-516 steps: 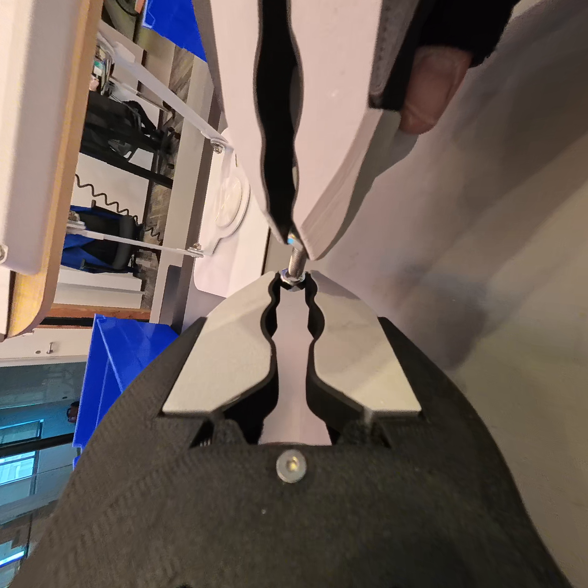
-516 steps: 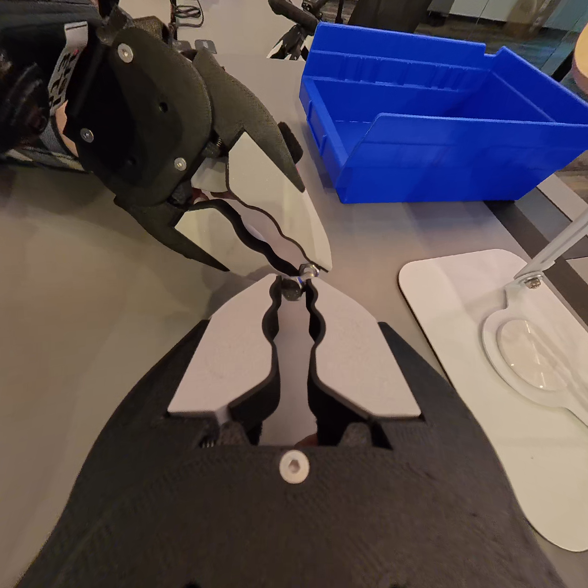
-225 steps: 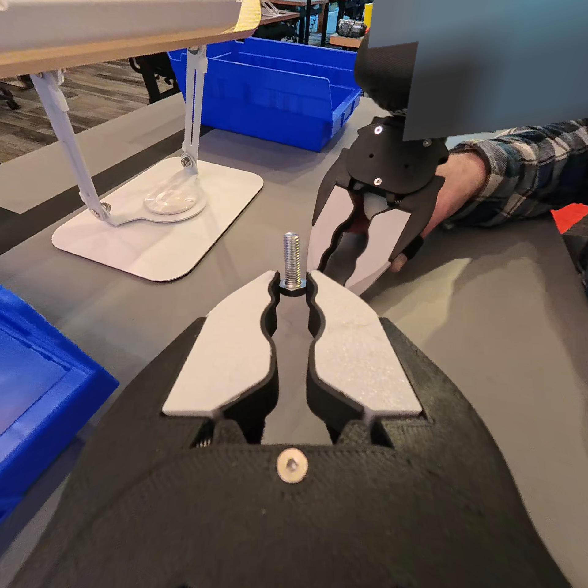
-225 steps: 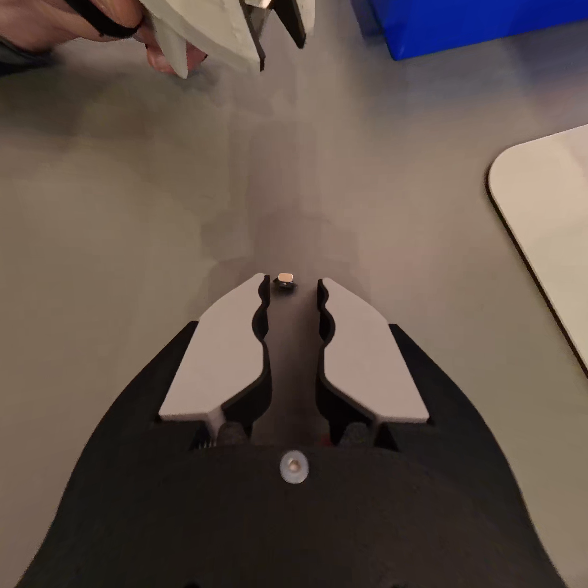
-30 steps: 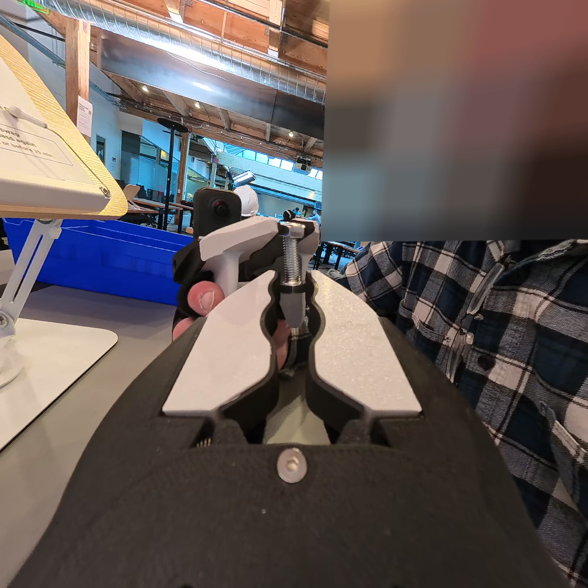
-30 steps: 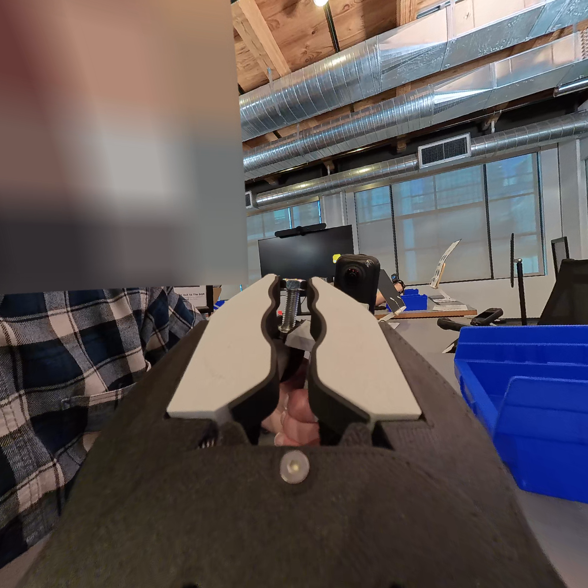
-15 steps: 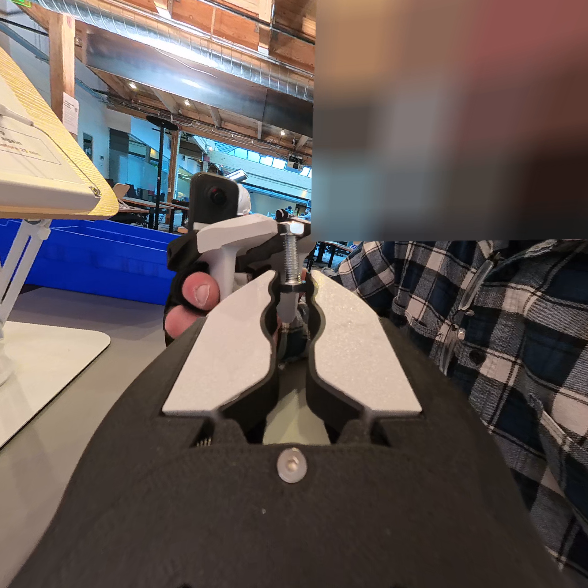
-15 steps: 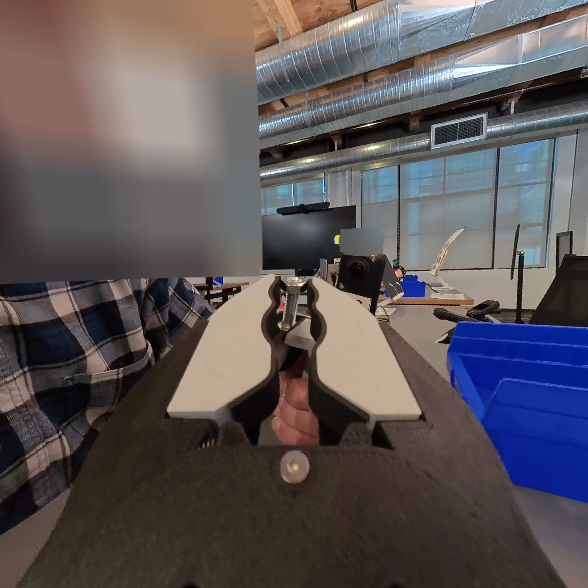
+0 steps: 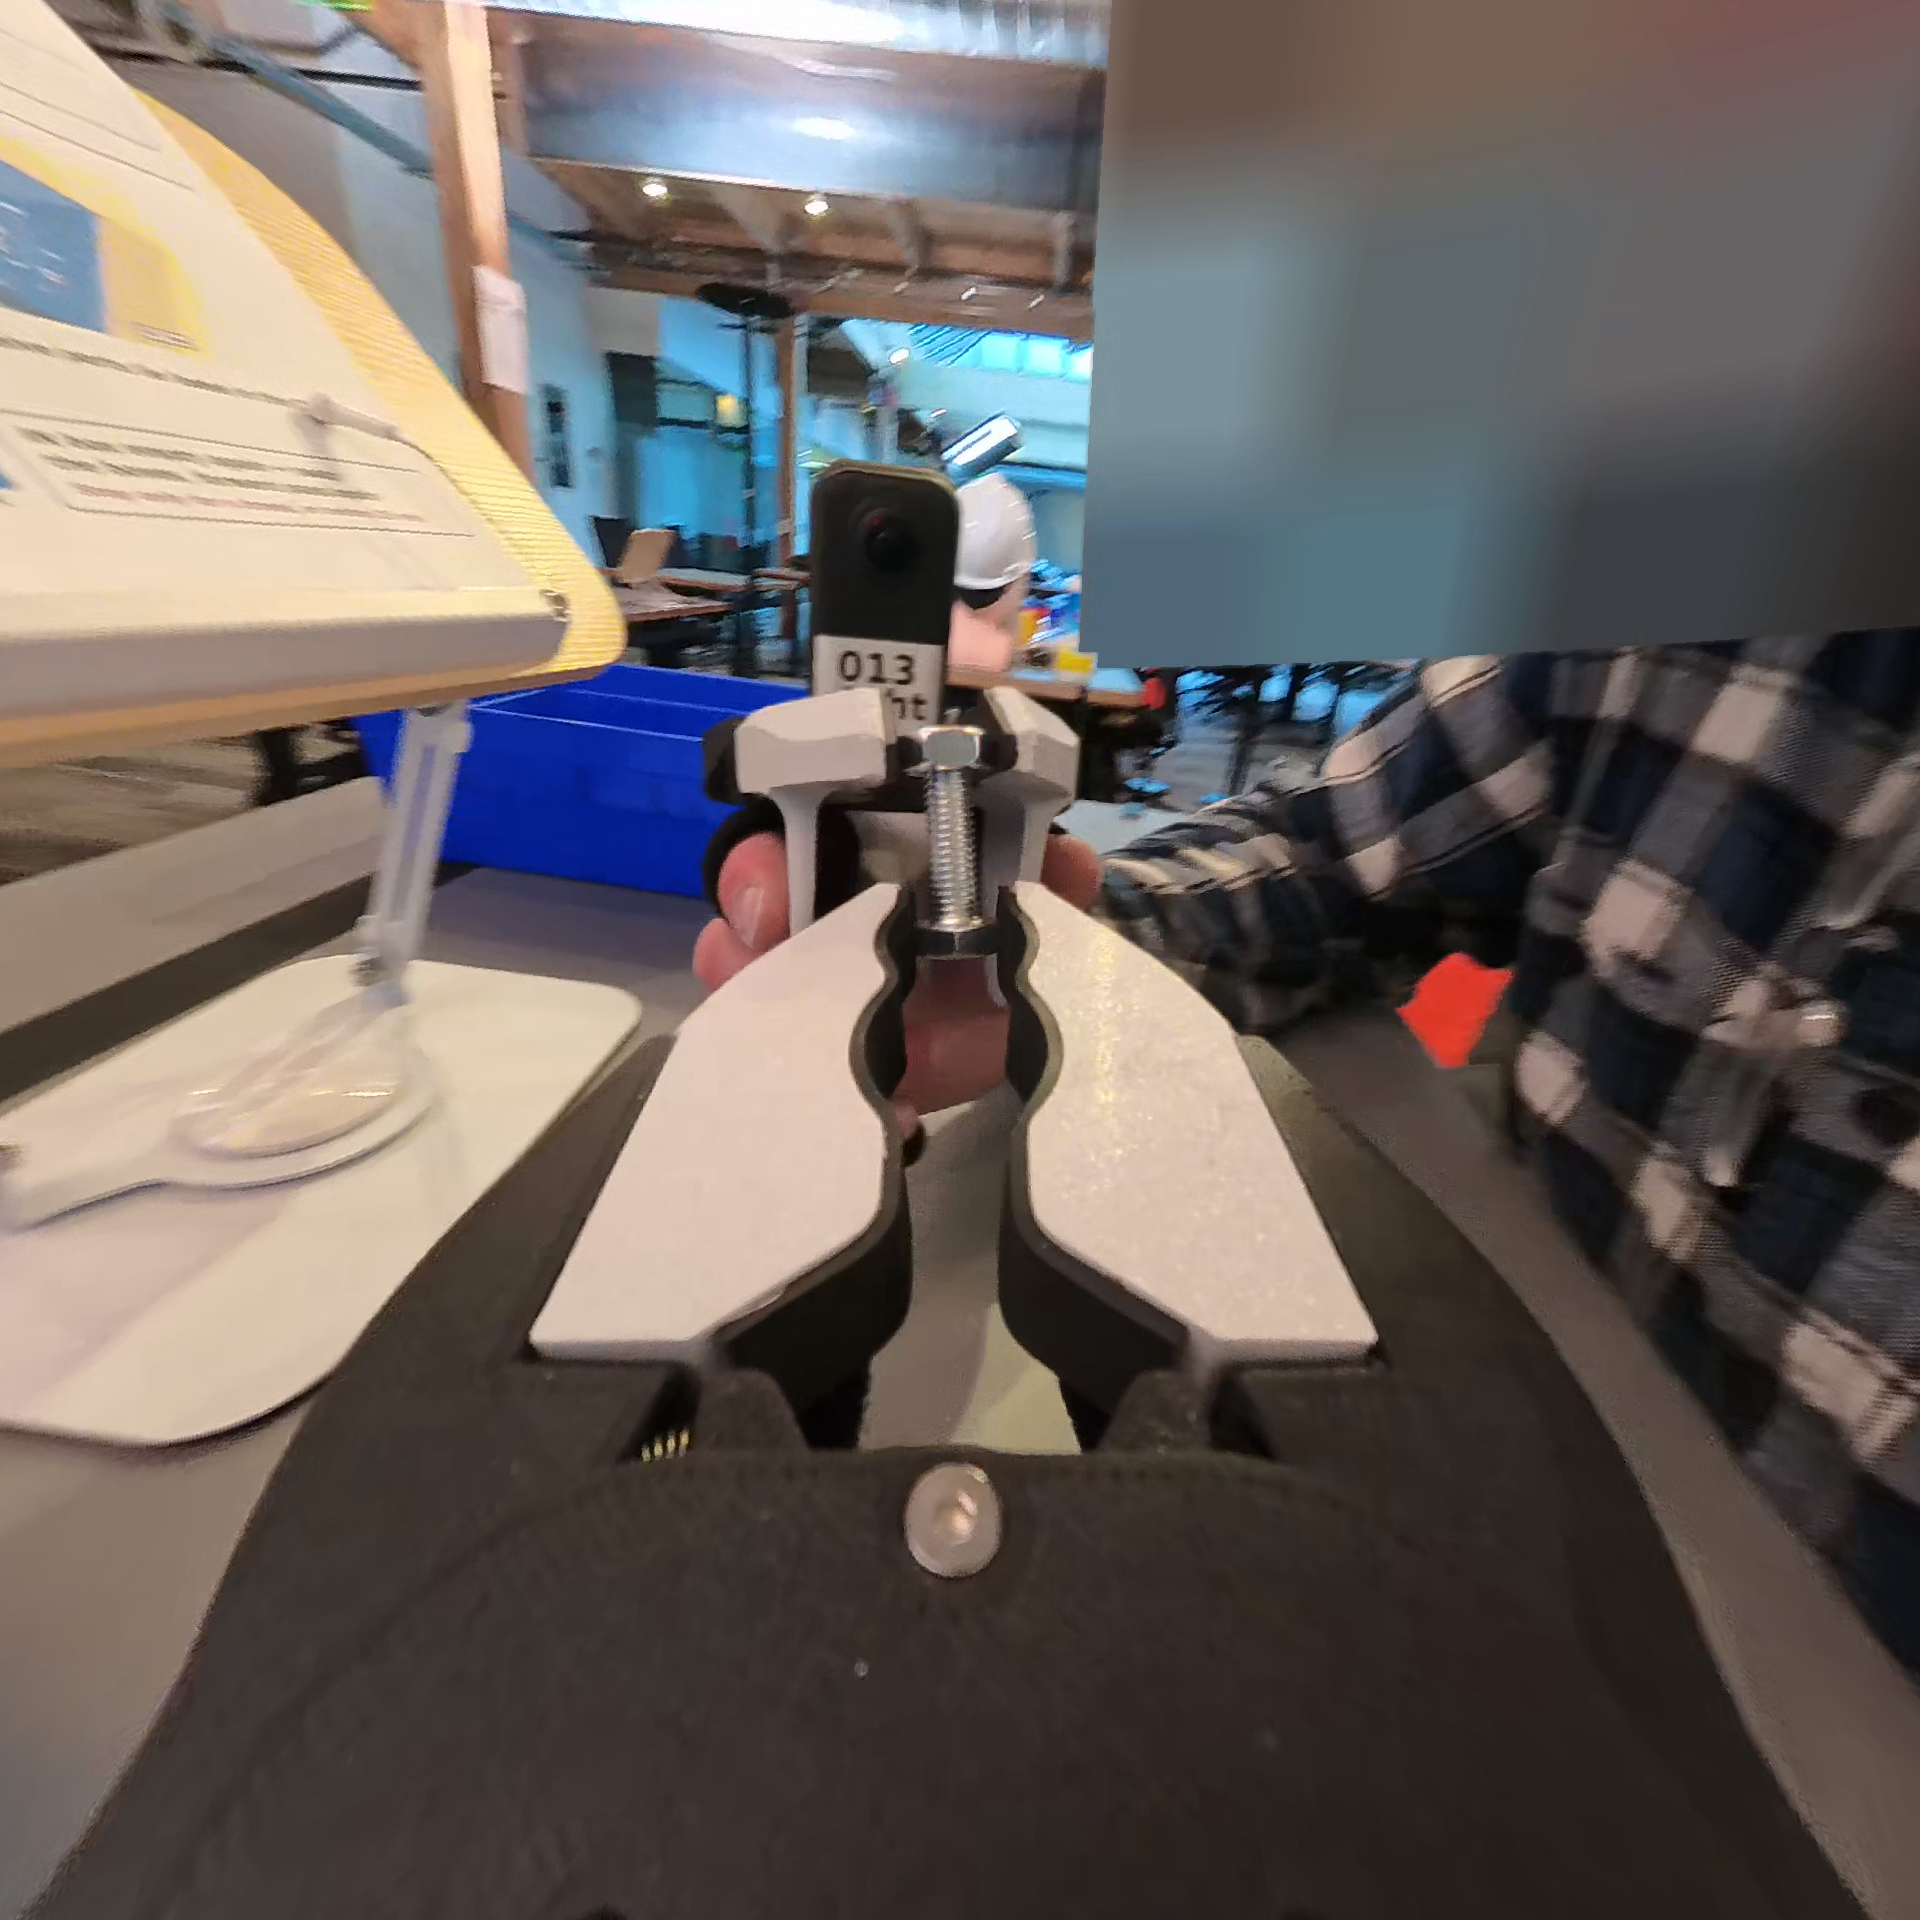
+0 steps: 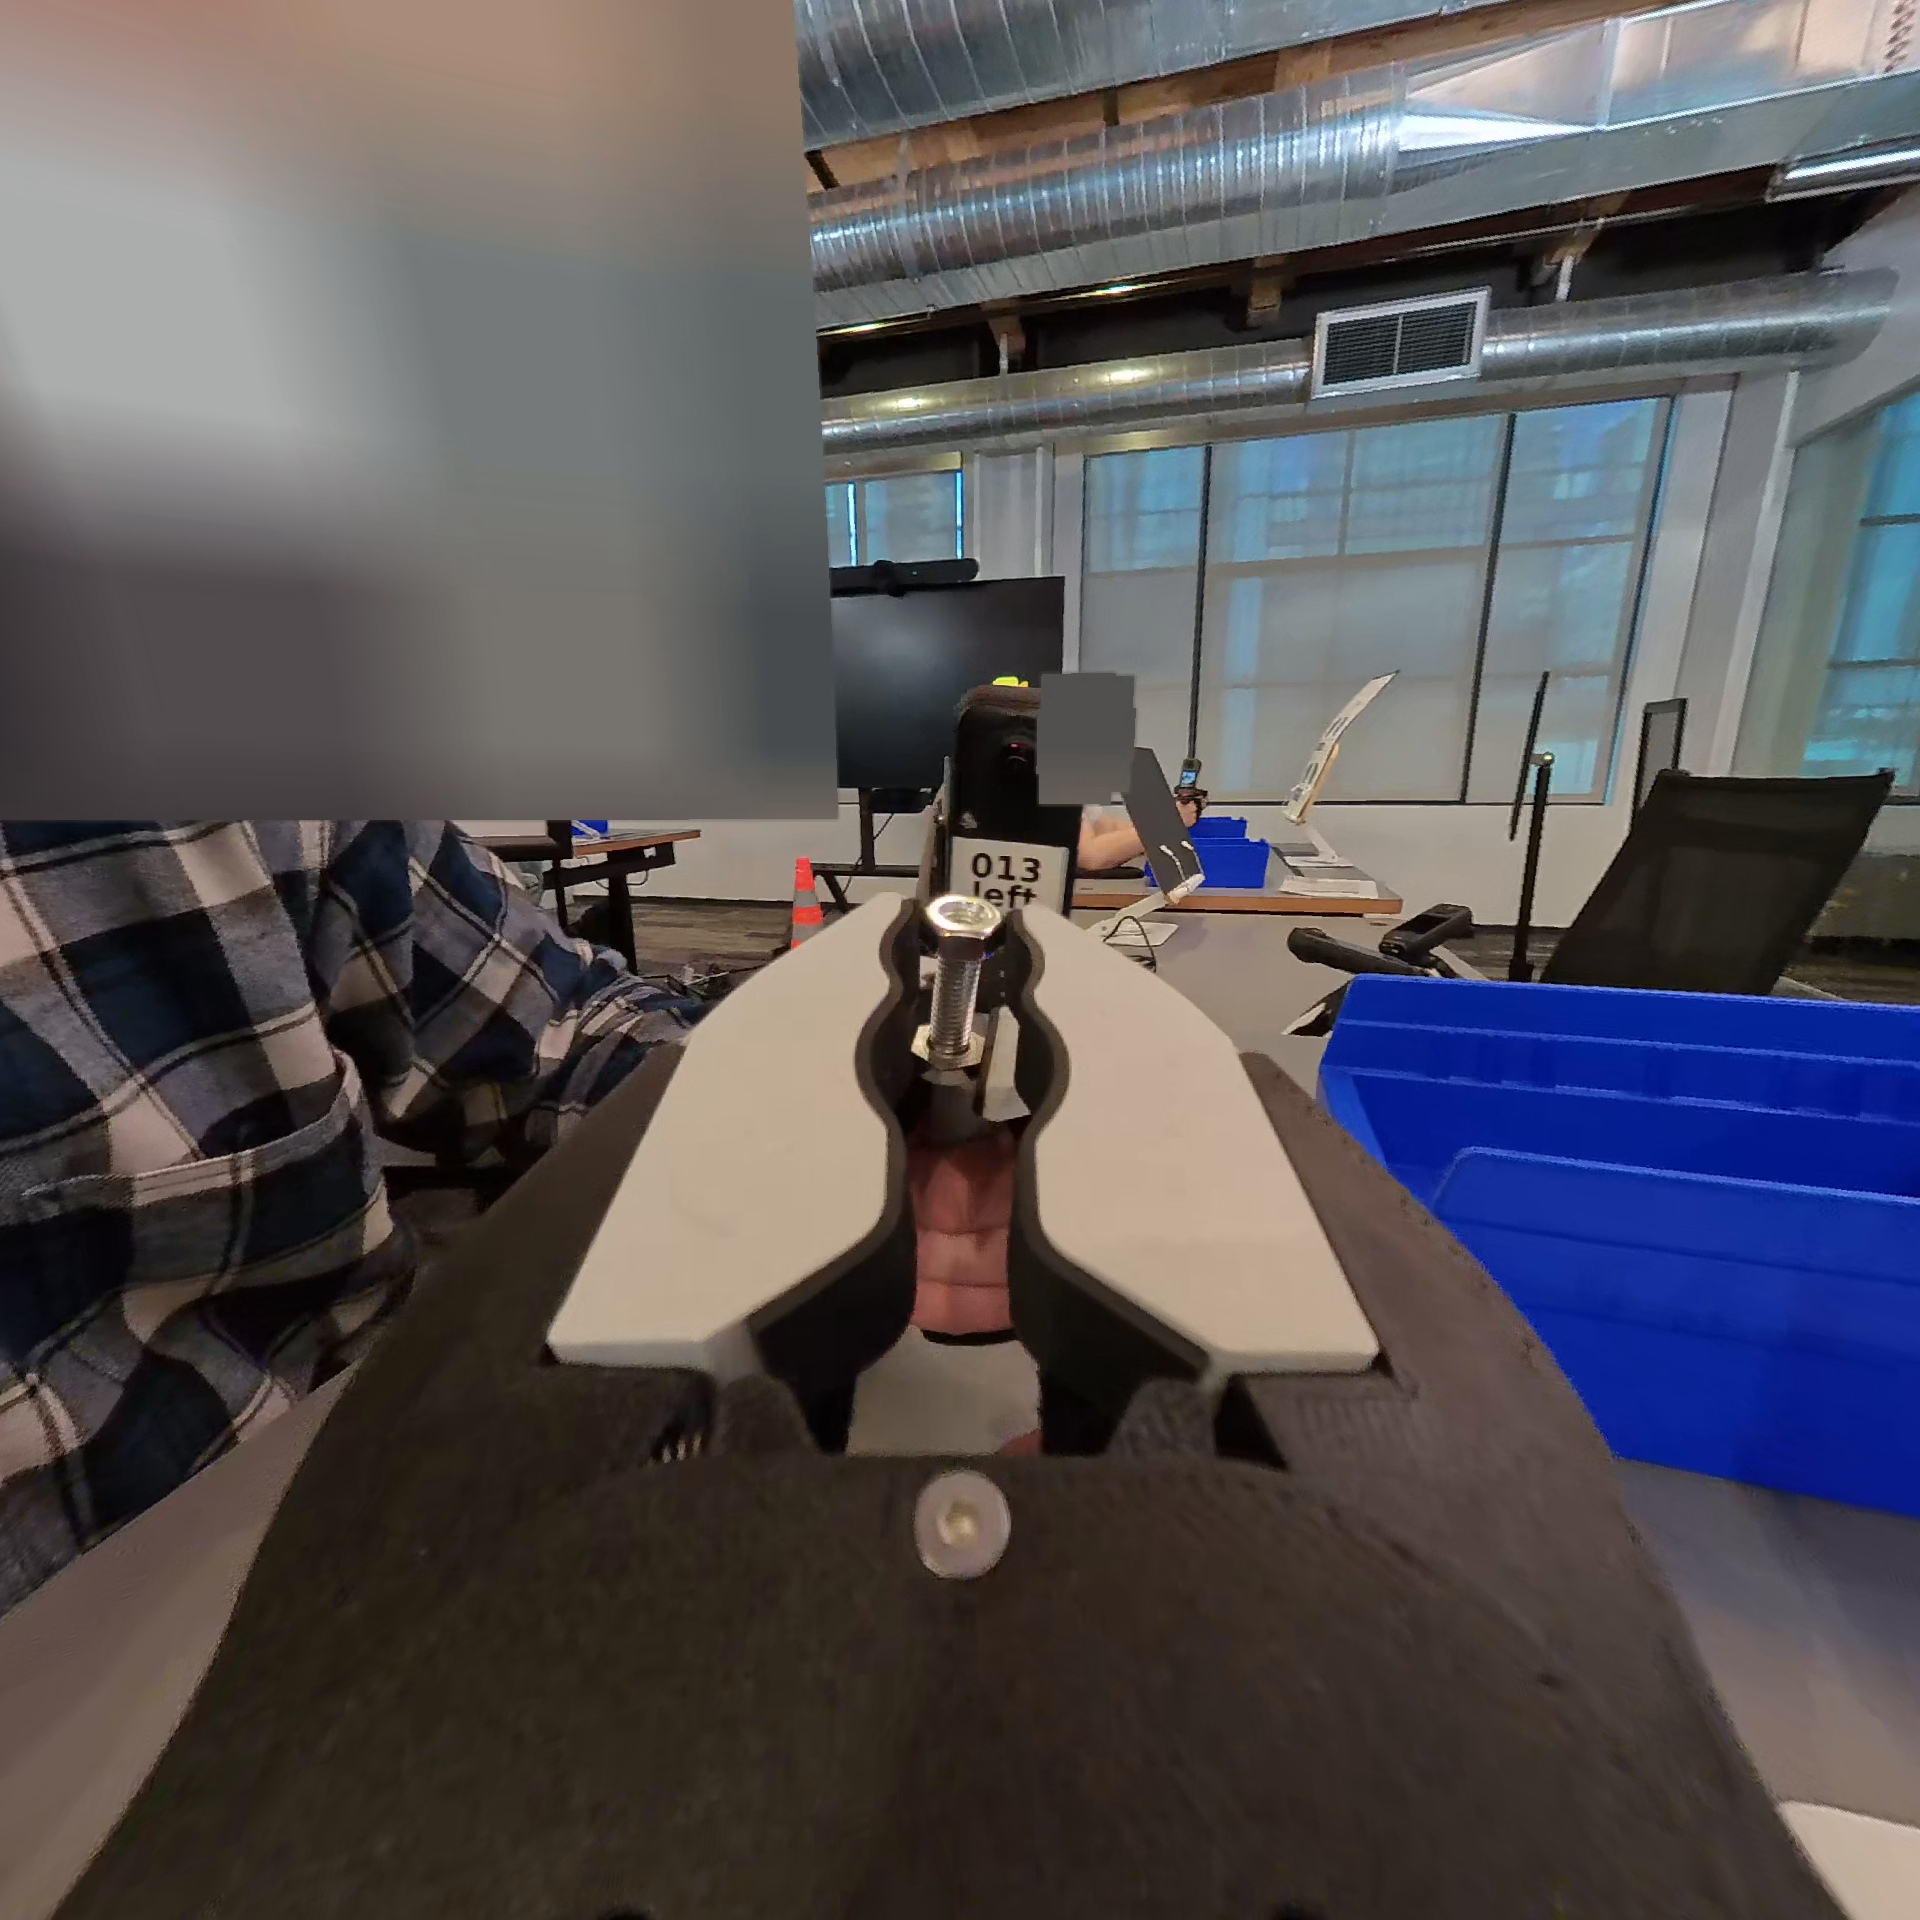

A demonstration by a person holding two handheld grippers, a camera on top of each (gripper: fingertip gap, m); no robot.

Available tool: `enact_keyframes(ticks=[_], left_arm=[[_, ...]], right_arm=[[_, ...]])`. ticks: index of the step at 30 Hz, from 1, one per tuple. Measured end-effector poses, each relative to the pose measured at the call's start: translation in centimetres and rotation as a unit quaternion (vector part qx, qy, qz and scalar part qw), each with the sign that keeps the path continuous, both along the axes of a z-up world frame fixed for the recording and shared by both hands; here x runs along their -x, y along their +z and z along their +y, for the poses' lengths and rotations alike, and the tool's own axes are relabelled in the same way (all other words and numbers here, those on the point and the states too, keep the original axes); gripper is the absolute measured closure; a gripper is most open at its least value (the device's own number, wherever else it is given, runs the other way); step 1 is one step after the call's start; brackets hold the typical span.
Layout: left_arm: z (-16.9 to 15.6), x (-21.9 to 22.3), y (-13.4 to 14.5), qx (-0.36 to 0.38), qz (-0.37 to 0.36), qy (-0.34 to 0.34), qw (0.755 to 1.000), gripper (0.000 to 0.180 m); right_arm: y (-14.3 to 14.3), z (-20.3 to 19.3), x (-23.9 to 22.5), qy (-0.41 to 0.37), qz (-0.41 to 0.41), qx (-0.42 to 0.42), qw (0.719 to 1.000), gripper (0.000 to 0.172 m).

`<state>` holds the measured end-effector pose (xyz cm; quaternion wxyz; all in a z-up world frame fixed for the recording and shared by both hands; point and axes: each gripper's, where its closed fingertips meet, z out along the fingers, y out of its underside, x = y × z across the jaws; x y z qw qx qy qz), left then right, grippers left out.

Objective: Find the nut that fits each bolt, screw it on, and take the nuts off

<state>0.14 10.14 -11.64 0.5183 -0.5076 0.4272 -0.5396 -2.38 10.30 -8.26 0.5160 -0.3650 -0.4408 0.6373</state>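
Bolt point(image 9: 952, 854) upright between both tongs, seemingly.

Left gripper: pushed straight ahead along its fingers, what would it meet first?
Probably the right gripper facing it just beyond the bolt both clamp; the left gripper holds the lower hex end. Depth is uncertain.

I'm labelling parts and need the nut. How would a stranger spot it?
Between the two facing hand-held grippers stands a vertical silver bolt. The nut is the small hexagon at its lower end, clamped in the left hand-held gripper; the right one grips the head.
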Motion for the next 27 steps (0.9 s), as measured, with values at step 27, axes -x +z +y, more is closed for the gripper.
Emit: enact_keyframes(ticks=[27], left_arm=[[3.2, 0.3, -1.3, -0.045, 0.057, 0.159, 0.985, 0.166]], right_arm=[[-0.8, 2.9, 0.2, -0.143, -0.015, 0.03, 0.989, 0.156]])
